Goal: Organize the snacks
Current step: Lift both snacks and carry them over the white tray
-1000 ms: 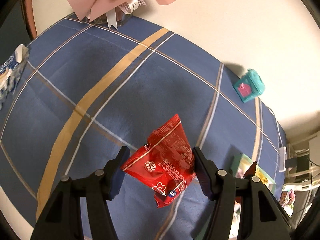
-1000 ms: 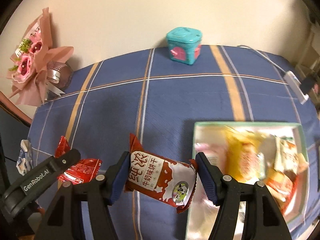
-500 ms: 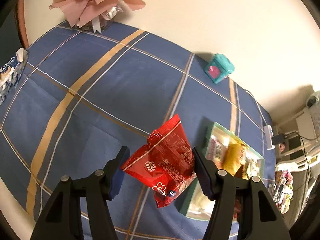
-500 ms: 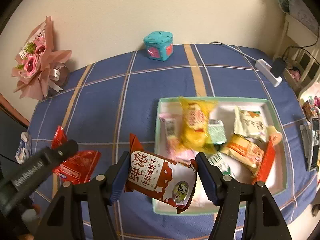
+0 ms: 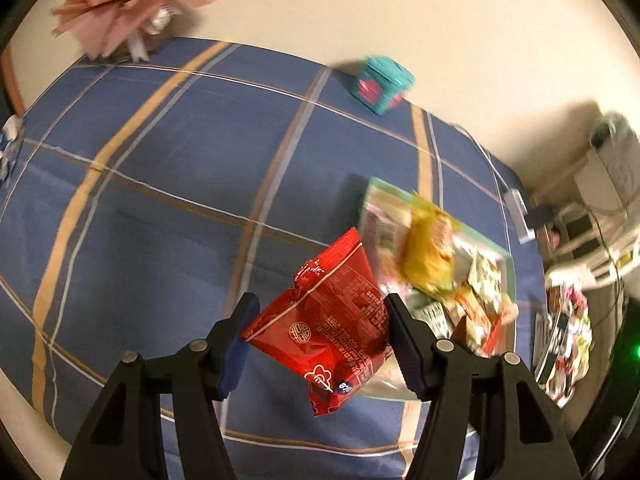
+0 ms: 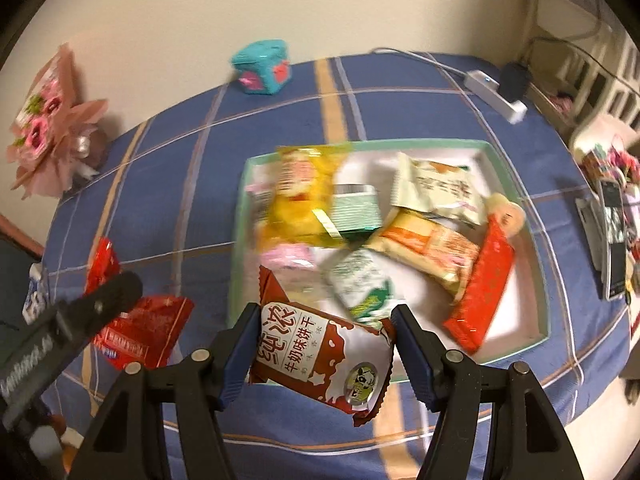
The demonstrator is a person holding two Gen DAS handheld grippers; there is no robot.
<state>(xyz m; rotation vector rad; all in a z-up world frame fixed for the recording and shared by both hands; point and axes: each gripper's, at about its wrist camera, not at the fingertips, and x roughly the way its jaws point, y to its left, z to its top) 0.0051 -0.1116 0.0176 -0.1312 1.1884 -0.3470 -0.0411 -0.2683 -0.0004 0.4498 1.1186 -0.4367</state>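
Your table w/ the blue plaid cloth [image 6: 168, 184] carries everything. Largest on it: the green-rimmed tray [image 6: 516, 184], toward the right end, nearer the front edge than the wall. It's crowded w/ snacks: a yellow bag [image 6: 300, 200] at its far-left corner, a pale cracker pack [image 6: 436, 188] at the far side, an orange pack [image 6: 432, 248] mid-tray, a long red pack [image 6: 484, 288] by its right wall, a green-white pack [image 6: 360, 284] nearer you.

Pink bouquet [image 6: 44, 128] stands at the far-left corner by the wall; teal box [image 6: 262, 66] at the back edge, centre.

Your right gripper [image 6: 322, 354] is clamped on the brown-white biscuit pack [image 6: 320, 356], held in the air over the tray's near-left corner. Your left gripper [image 5: 318, 336] is clamped on the red snack bag [image 5: 332, 320], held above the cloth just left of the tray; in the right view that bag [image 6: 140, 328] hangs outside the tray's left wall.
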